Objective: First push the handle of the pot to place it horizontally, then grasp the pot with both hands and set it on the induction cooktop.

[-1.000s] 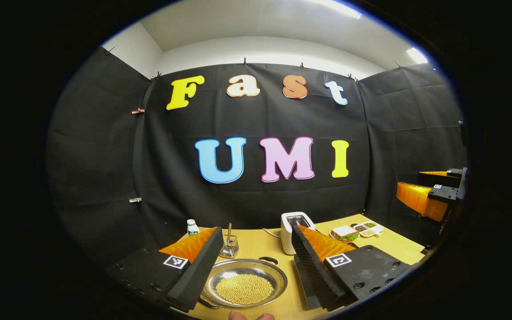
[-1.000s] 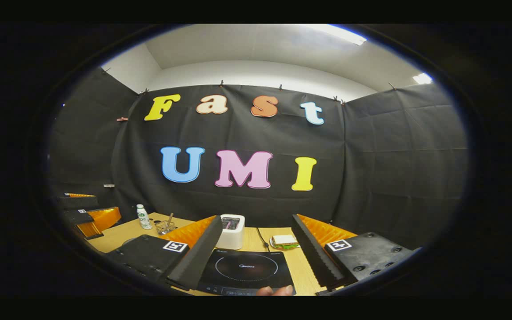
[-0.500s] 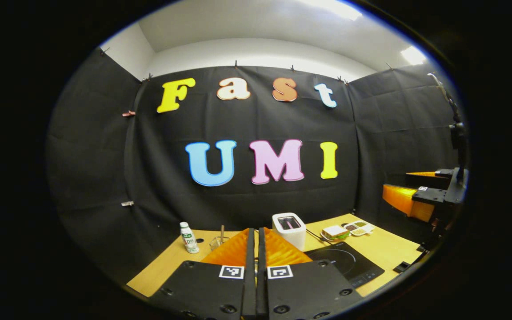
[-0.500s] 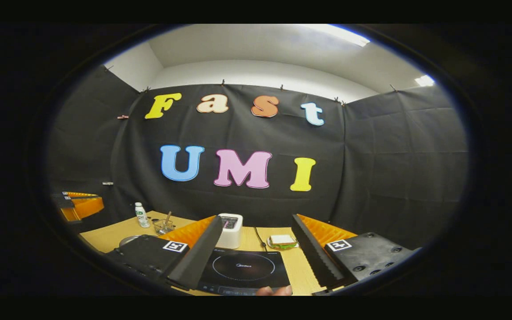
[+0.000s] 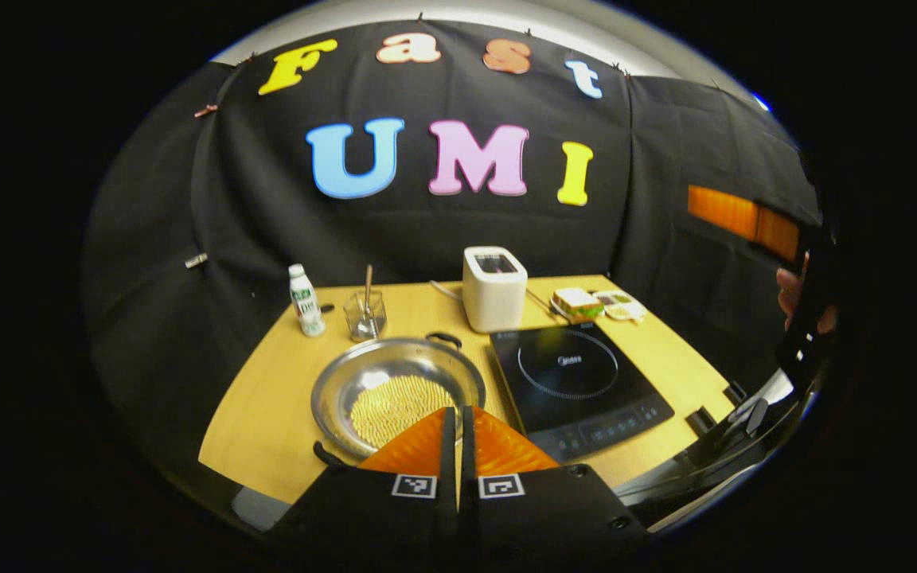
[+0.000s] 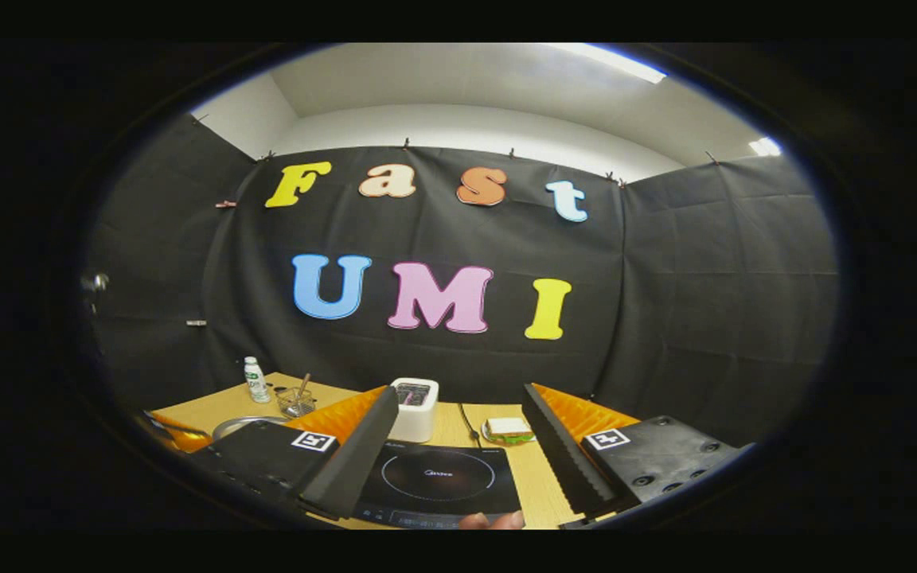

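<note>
In the left gripper view, a steel pot (image 5: 363, 374) holding yellow beans sits on the wooden table (image 5: 275, 406), left of the black induction cooktop (image 5: 578, 378). One pot handle (image 5: 444, 338) points to the far side, the other (image 5: 327, 455) towards the near left. My left gripper (image 5: 455, 414) is shut on nothing, above the pot's near rim. My right gripper (image 6: 458, 395) is open over the cooktop (image 6: 438, 481), nothing between its fingers. The pot's rim (image 6: 247, 422) peeks out at the left in the right gripper view.
A white toaster (image 5: 494, 286) stands behind the cooktop, with a sandwich (image 5: 578, 302) and small dishes to its right. A small bottle (image 5: 306, 301) and a glass with a spoon (image 5: 364, 313) stand behind the pot. The other gripper (image 5: 745, 215) and a hand (image 5: 793, 290) show at far right.
My left gripper went from open around the pot to shut, then rose and tilted down, bringing the pot and cooktop into view. The right gripper barely moved.
</note>
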Demonstrator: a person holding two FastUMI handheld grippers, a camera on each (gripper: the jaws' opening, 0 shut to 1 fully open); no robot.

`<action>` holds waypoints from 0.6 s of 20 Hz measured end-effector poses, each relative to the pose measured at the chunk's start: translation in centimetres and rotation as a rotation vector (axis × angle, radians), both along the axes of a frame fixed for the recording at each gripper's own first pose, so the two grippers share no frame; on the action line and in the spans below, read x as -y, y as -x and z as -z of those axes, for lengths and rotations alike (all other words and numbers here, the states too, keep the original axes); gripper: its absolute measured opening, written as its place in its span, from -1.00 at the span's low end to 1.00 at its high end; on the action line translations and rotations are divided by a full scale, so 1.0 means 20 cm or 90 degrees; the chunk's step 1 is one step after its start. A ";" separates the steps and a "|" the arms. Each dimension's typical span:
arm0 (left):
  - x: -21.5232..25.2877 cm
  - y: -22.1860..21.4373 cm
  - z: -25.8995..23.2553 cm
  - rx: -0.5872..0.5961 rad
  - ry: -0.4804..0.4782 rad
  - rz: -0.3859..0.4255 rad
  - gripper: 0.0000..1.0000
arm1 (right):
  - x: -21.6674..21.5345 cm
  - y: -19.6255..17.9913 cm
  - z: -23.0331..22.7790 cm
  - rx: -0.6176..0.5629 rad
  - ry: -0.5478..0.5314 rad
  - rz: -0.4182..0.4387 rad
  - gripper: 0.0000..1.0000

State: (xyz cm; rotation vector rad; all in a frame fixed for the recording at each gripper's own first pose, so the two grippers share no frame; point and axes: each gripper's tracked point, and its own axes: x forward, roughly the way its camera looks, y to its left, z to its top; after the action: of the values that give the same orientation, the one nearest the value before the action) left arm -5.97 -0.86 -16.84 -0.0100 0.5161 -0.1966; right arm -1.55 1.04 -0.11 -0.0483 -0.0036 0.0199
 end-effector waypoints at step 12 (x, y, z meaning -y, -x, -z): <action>-0.32 0.03 0.61 -0.237 -0.022 -0.004 -0.90 | -0.02 0.00 0.14 -0.042 0.011 -0.002 0.99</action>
State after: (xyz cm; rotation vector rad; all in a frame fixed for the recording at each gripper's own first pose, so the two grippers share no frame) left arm -6.57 5.48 -28.98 -0.0148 0.8900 -0.1805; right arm -1.65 1.41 -2.84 -0.0650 0.0630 0.0253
